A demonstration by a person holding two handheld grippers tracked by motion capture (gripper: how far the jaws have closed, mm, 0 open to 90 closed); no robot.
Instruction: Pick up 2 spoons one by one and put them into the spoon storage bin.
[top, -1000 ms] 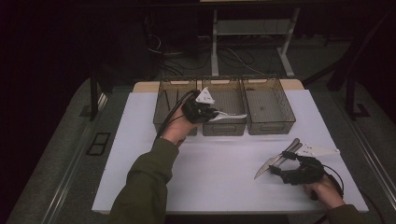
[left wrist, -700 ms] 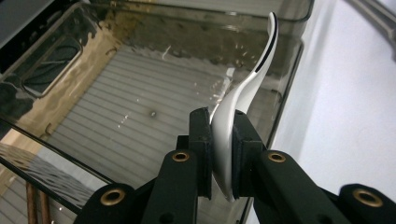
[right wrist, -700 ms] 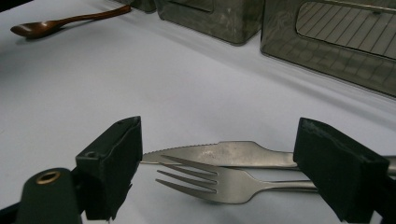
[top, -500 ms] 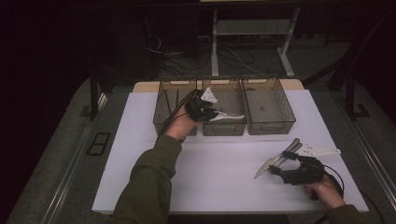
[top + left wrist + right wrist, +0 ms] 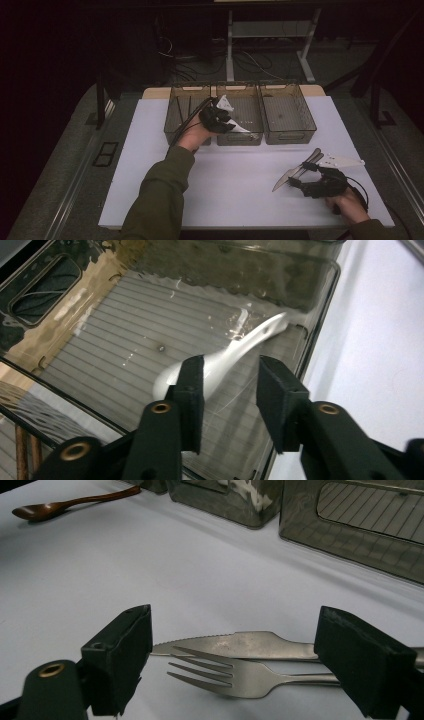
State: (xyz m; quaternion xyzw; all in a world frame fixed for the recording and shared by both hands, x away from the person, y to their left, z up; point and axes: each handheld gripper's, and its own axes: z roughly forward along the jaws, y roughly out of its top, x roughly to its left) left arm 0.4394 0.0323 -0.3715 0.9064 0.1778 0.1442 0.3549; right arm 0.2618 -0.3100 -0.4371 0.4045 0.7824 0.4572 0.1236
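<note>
While the right gripper [image 5: 306, 176] sits low on the white table cover [image 5: 240, 200] at the near right, its jaws stand wide apart; a metal fork [image 5: 235, 676] and a serrated table knife [image 5: 240, 645] lie between them on the cover, fork overlapping the knife, neither one pinched by the pads; right hand [image 5: 345, 205] rests behind it near the table edge; a white plastic piece [image 5: 340, 161] lies just beyond the gripper, beside the cutlery handles; further off to that gripper's left, a brown wooden spoon [image 5: 65, 505] lies flat on the cover near the bins; left forearm in a green sleeve [image 5: 160, 195] reaches forward from the near edge; left gripper [image 5: 227, 120] hangs over the middle bin [image 5: 240, 137] of three clear smoky bins in a row at the far side; its jaws have just been opening and now stand partway apart, pads clear of anything; white spoon [image 5: 225, 357] lies below on the ribbed floor of the middle bin, bowl near one jaw tip, handle running to the bin's corner; left bin [image 5: 187, 112] and right bin [image 5: 290, 115] flank it.
</note>
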